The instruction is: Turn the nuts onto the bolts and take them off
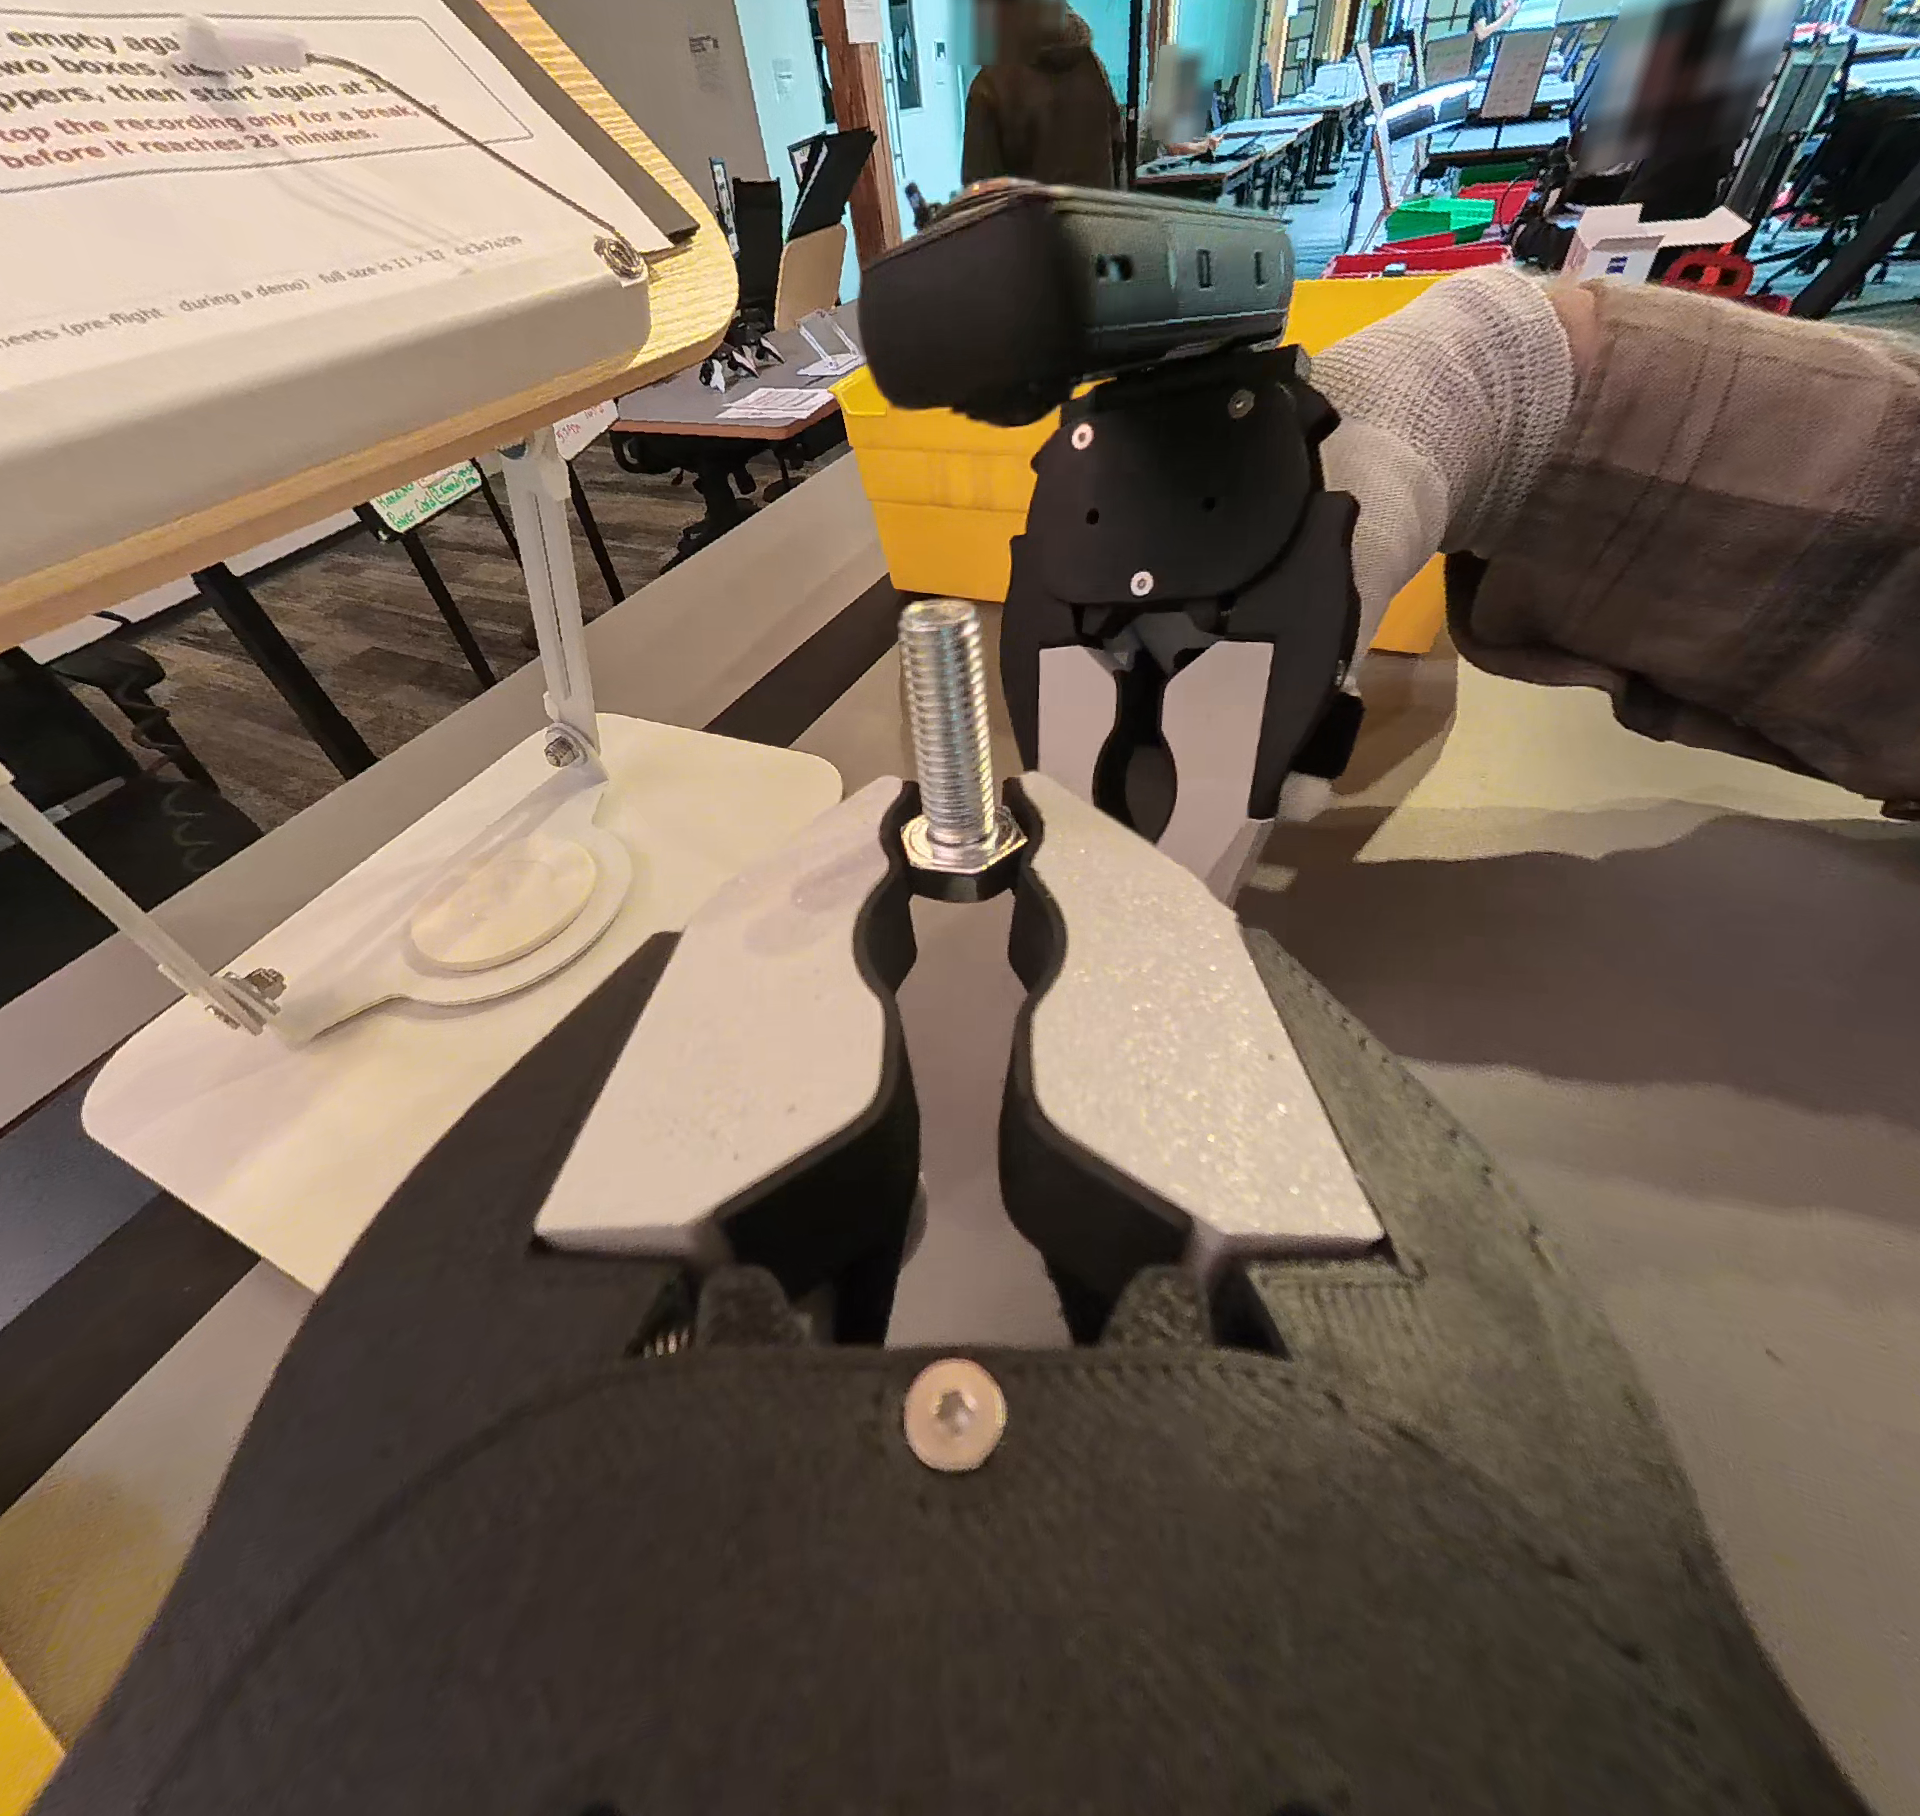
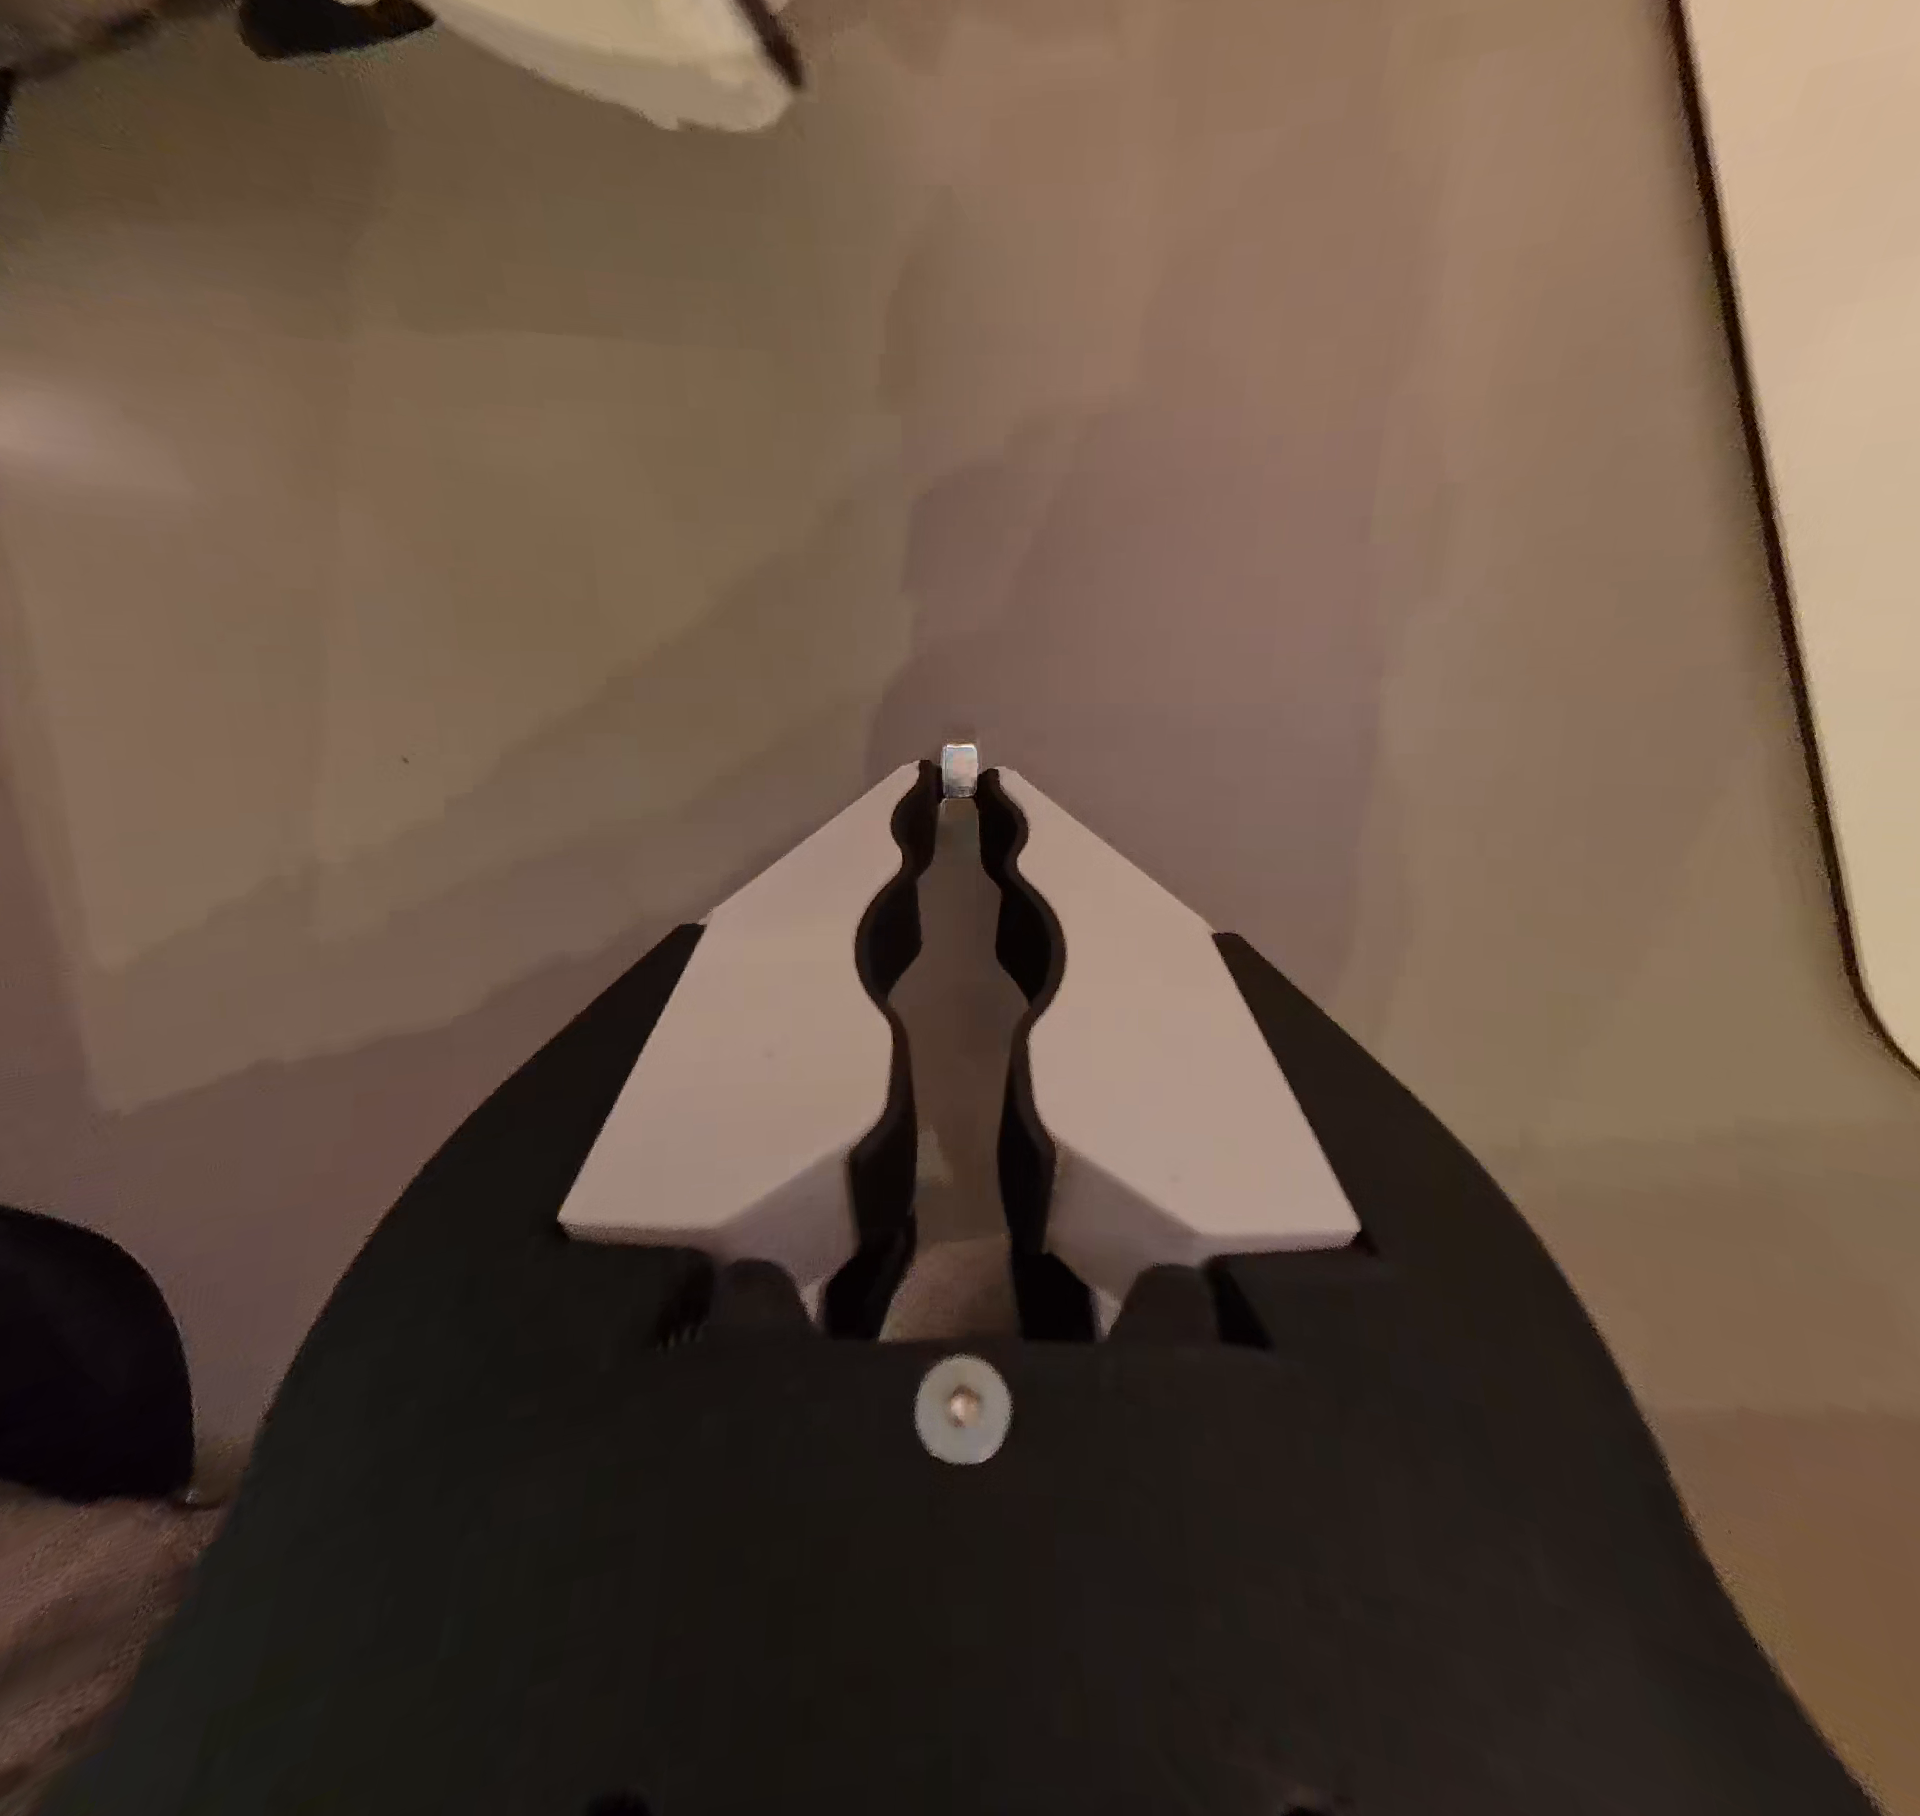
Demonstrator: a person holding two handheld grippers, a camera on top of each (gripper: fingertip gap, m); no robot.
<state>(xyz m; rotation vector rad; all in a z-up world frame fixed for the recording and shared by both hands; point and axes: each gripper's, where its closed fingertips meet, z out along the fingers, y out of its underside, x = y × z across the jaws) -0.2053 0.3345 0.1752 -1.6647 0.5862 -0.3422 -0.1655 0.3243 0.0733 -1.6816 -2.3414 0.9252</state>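
Note:
In the left wrist view my left gripper (image 1: 961,857) is shut on the hex head of a silver bolt (image 1: 948,727), which stands upright with its threaded shank pointing up. My right gripper (image 1: 1216,831) shows just behind and right of the bolt, pointing down at the table, held by a gloved hand (image 1: 1444,447). In the right wrist view my right gripper (image 2: 958,784) is shut on a small silver nut (image 2: 958,772) pinched at its very tips, over the grey table (image 2: 520,519). The bolt does not show in that view.
A white stand (image 1: 561,883) carrying a tilted instruction board (image 1: 260,156) sits at the left. A yellow bin (image 1: 945,488) stands behind the grippers. A white sheet or base edge (image 2: 1829,312) runs along the right of the right wrist view. People stand far behind. There is about 11 cm between the tips of the two grippers.

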